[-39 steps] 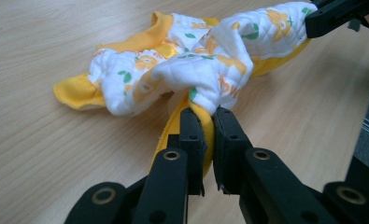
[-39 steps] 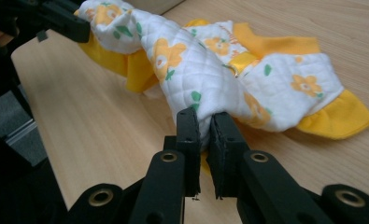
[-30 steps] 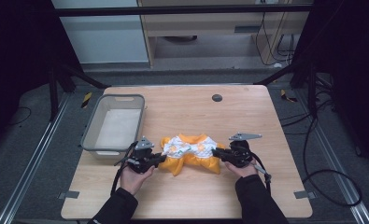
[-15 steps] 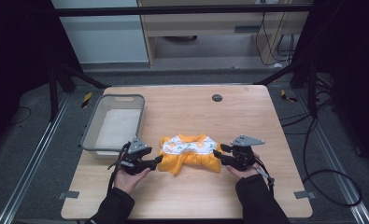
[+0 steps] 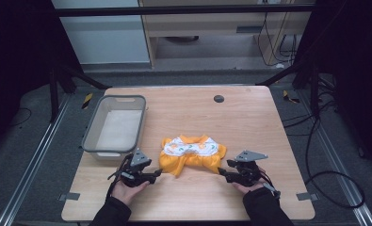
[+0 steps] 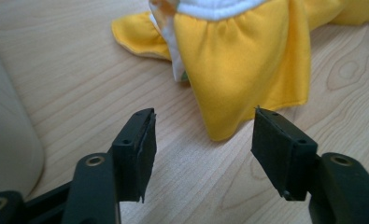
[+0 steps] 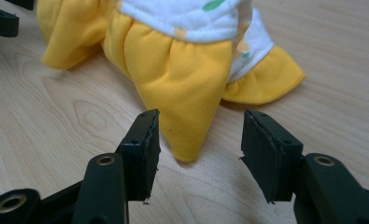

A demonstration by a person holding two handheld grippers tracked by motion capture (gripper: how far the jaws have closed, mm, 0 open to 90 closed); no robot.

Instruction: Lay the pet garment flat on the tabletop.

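A yellow garment (image 5: 191, 153) with a white printed panel lies spread on the wooden table (image 5: 249, 122). My left gripper (image 5: 157, 173) sits at its front left corner. Its jaws are open and have just been closing a little. In the left gripper view the garment's yellow corner (image 6: 243, 70) ends just ahead of the gripper (image 6: 203, 140), untouched. My right gripper (image 5: 221, 172) is at the front right corner, its jaws open and just widening. A yellow tip of the garment (image 7: 182, 88) reaches between that gripper's (image 7: 198, 140) jaws, and the pads stand clear of it.
A grey plastic bin (image 5: 92, 141) stands at the table's left, close behind my left hand, and its pale wall (image 6: 4, 154) is at the left of the left gripper view. A dark round hole (image 5: 218, 98) marks the far middle of the tabletop.
Both grippers have let go of the garment's front corners and drawn back toward the person, the right one also outward. The garment now rests flat on the table.
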